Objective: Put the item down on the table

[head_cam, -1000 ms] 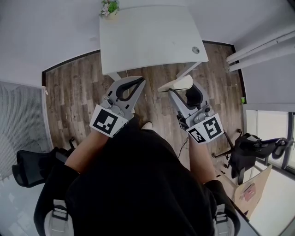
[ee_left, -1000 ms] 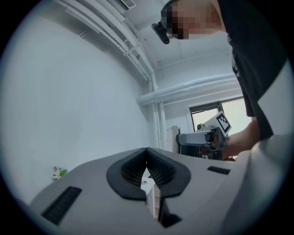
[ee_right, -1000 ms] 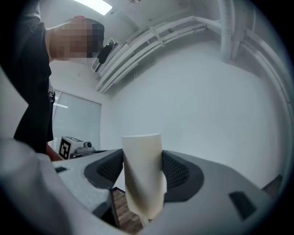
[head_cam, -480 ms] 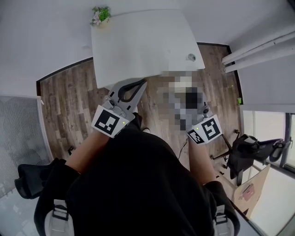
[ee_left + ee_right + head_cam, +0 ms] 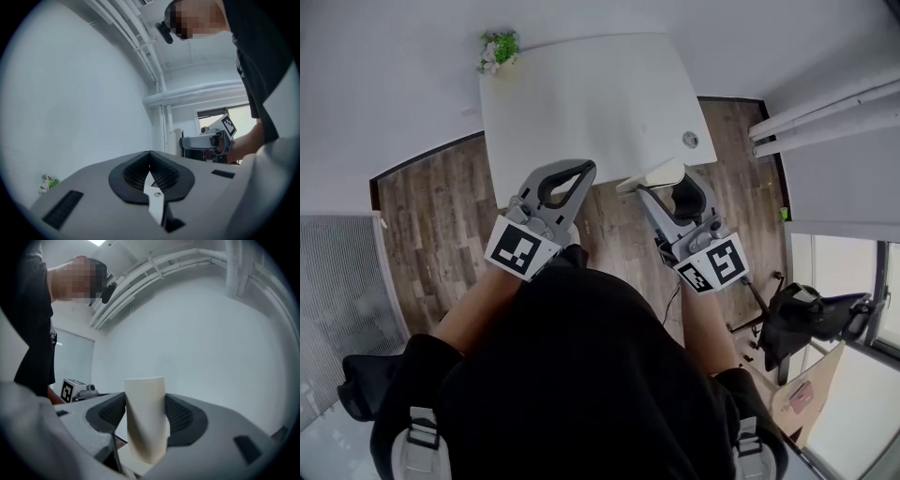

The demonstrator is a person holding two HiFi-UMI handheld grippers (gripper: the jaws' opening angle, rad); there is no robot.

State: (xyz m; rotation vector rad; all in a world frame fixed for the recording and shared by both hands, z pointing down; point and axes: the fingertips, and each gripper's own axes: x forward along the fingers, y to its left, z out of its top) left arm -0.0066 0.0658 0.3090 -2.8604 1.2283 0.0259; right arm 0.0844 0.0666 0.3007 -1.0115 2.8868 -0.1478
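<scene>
The item is a cream paper cup (image 5: 145, 420), squeezed between the dark ribbed pads (image 5: 185, 417) of my right gripper (image 5: 146, 414). In the head view the cup (image 5: 652, 174) pokes out of the right gripper (image 5: 664, 184) at the near edge of the white table (image 5: 581, 94). My left gripper (image 5: 579, 171) is held beside it, at the table's near edge, jaws together and empty. In the left gripper view its pads (image 5: 161, 174) meet with nothing between them. Both grippers point up at the wall and ceiling in their own views.
A small potted plant (image 5: 496, 49) stands at the table's far left corner. A grey round grommet (image 5: 691, 140) sits near its right edge. A black office chair (image 5: 811, 314) and a cardboard box (image 5: 806, 394) are at the right, another chair (image 5: 361, 398) at the lower left. The floor is wood.
The table has come nearer in the head view. Both grippers now reach its near edge, the right one still carrying the cup.
</scene>
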